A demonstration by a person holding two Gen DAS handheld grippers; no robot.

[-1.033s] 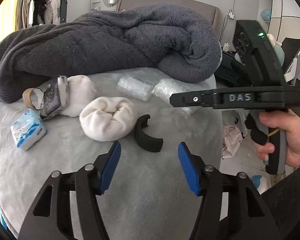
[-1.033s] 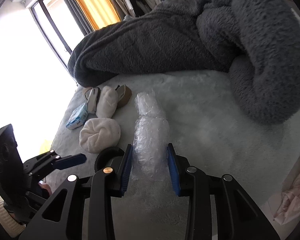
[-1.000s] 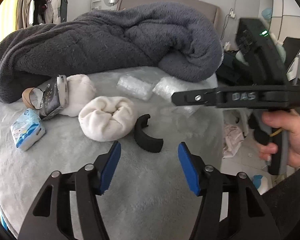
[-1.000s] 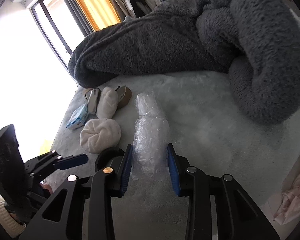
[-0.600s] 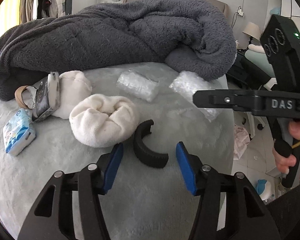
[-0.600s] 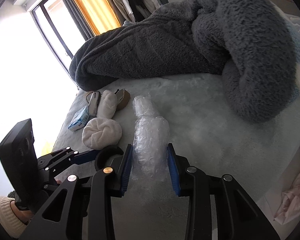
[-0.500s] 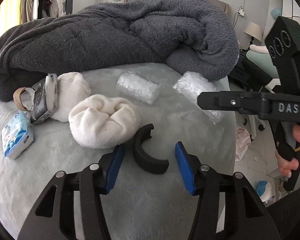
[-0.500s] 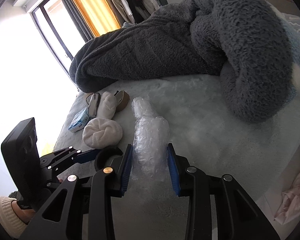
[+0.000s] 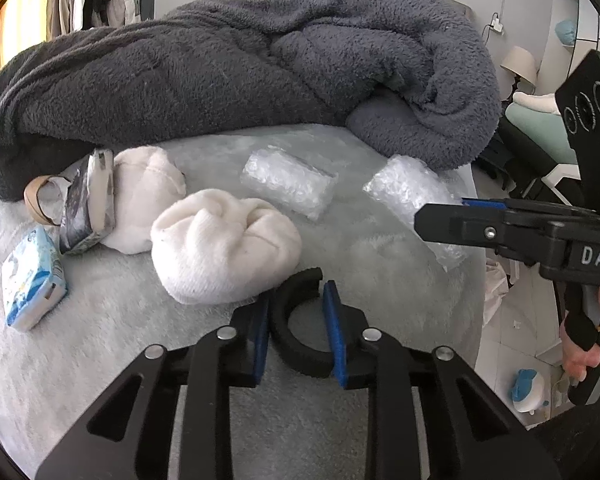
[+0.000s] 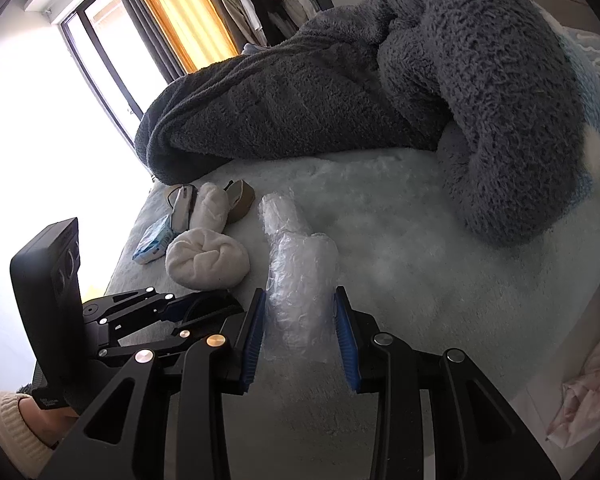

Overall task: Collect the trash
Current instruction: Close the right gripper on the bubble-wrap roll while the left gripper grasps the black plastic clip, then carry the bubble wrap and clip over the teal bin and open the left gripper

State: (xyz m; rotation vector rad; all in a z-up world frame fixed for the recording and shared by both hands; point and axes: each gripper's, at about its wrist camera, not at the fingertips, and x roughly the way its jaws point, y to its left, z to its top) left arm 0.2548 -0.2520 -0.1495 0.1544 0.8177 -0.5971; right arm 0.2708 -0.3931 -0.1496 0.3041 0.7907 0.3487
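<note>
A black C-shaped piece (image 9: 296,356) lies on the pale bed cover (image 9: 100,320) in front of me. My left gripper (image 9: 298,296) has its jaws closing on this piece, and both blue pads press its sides. In the right wrist view the same gripper (image 10: 204,304) shows at lower left. My right gripper (image 10: 300,300) is shut on a clear bubble-wrap roll (image 10: 300,280), also seen from the left wrist as the bubble-wrap roll (image 9: 404,188). A second bubble-wrap roll (image 9: 288,184) lies loose further back.
A rolled white cloth (image 9: 224,248) touches the black piece's left side. Behind it lie another white bundle (image 9: 144,192), a foil packet (image 9: 84,200), a tape roll (image 9: 40,196) and a tissue pack (image 9: 32,276). A grey blanket (image 9: 240,64) fills the back. The bed edge drops off at right.
My left gripper moved forward over the black C-shaped piece and its jaws closed from wide open onto it. The right gripper kept its hold on the bubble-wrap roll.
</note>
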